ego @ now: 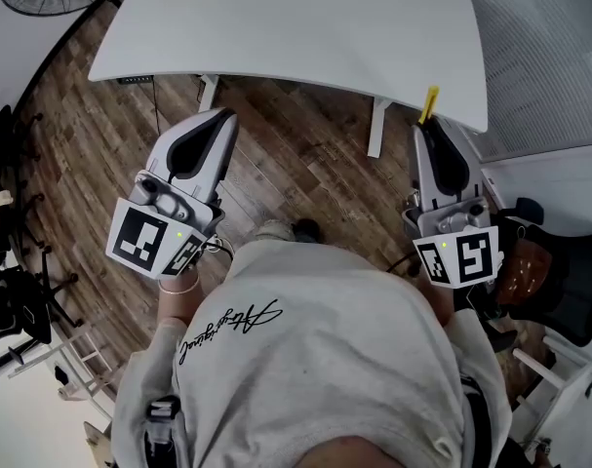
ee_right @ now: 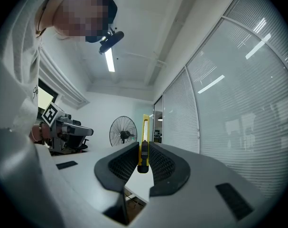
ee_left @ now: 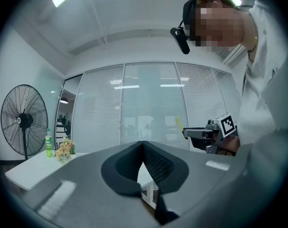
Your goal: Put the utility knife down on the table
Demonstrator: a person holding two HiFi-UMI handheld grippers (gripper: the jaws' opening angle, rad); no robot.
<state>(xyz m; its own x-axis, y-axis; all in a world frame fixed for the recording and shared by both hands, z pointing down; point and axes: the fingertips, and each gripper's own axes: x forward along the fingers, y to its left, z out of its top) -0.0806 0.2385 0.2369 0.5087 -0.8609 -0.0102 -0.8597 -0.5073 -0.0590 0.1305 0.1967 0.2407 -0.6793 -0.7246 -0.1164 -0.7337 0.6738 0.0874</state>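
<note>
Right gripper view first: the right gripper [ee_right: 143, 152] has its jaws clamped on the utility knife [ee_right: 144, 136]. The yellow body is pinched between the ribbed pads, with the rest poking out past the tips. Head view agrees: the knife tip shows just beyond the jaw ends, against the near edge of the white table [ego: 305, 27]. The table lies ahead of and below the claw, so the knife is in the air, not down yet. The left gripper [ee_left: 144, 145] sits off to the side, jaws pressed together with nothing between them, short of the table. My read is that the step in hand is carry-in and set-down. I'd reach further forward until the whole knife is over bare tabletop, then tip the claw down until the knife lies flat and touches. Only then ease the jaws apart, no dropping. The flower bunch [ee_left: 64, 149] at the table's far left end looks well clear of that spot.
</note>
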